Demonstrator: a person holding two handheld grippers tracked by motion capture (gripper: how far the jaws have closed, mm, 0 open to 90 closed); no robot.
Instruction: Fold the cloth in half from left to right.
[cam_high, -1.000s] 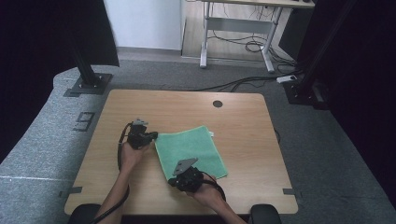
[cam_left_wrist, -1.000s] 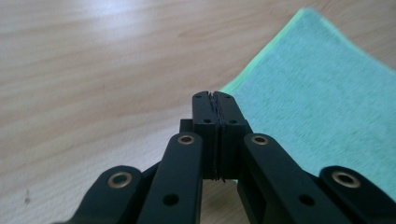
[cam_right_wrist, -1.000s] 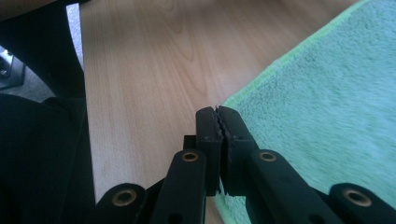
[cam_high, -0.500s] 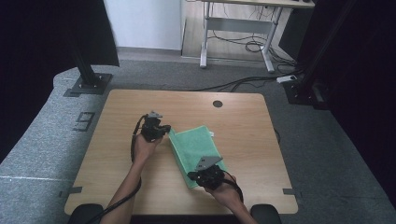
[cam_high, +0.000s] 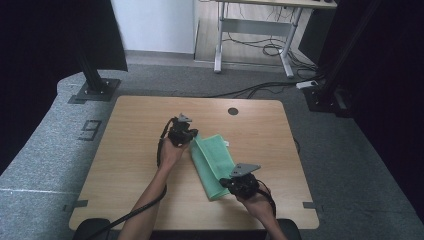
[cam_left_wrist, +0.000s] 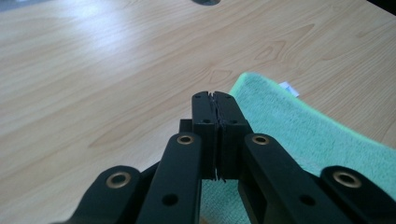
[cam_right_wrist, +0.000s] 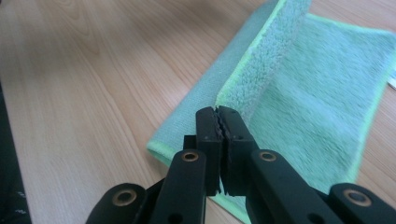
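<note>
Both grippers, left gripper (cam_high: 189, 141) and right gripper (cam_high: 226, 183), have jaws clamped on the green terry cloth's (cam_high: 216, 160) lifted edge; carry it across evenly (corners aligned) over the wooden table (cam_high: 135, 165).

Left gripper (cam_high: 186, 136) clamped, right gripper (cam_high: 235, 185) clamped, forearms outstretched

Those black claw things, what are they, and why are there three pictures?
A person sits at a wooden table and holds a tool in each hand. Each tool ends in a black claw that pinches. One picture looks down from above. The other two come from small cameras riding on each claw. A green towel lies on the table. The left claw pinches one corner of the towel and the right claw pinches another, lifting that edge up to fold it over.
</note>
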